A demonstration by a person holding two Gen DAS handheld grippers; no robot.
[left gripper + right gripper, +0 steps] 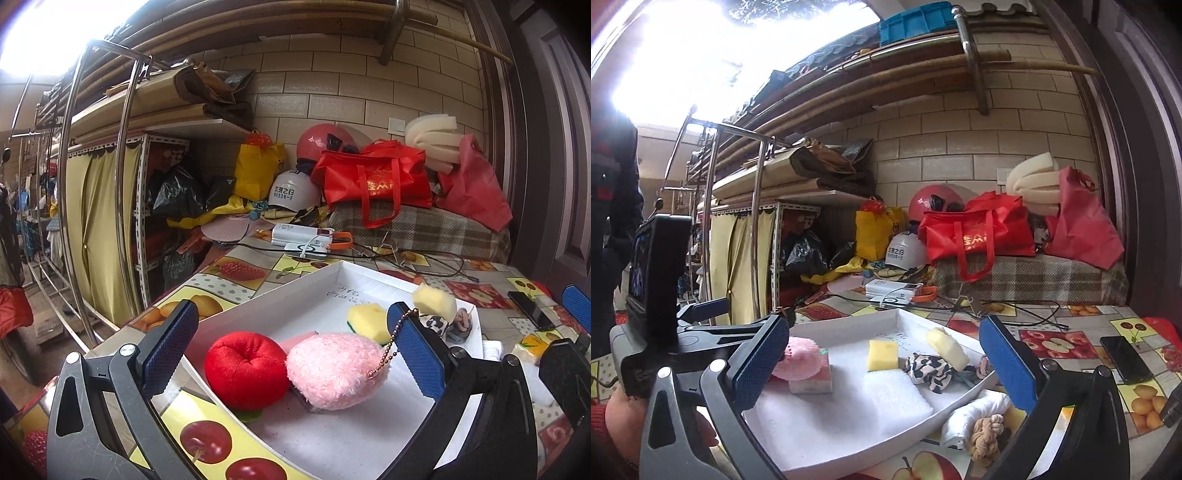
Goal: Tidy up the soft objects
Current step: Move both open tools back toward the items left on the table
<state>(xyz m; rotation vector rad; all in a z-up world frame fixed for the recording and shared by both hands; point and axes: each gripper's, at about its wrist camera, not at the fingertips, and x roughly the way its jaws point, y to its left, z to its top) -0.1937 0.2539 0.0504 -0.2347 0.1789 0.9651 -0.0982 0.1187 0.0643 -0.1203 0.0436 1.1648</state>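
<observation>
White tray point(258, 295) holding my fuzzy pink plush point(334, 369), velvety red apple point(245, 369), porous yellow sponge point(882, 355); both my tongs gape wide, empty.

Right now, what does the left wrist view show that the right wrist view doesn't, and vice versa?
Left wrist only: the red plush apple in the tray's near corner. Right wrist only: the white foam sheet in the tray, plus the rolled white cloth and knotted rope outside it. Both: the white tray, pink plush, yellow sponge, phone.
</observation>
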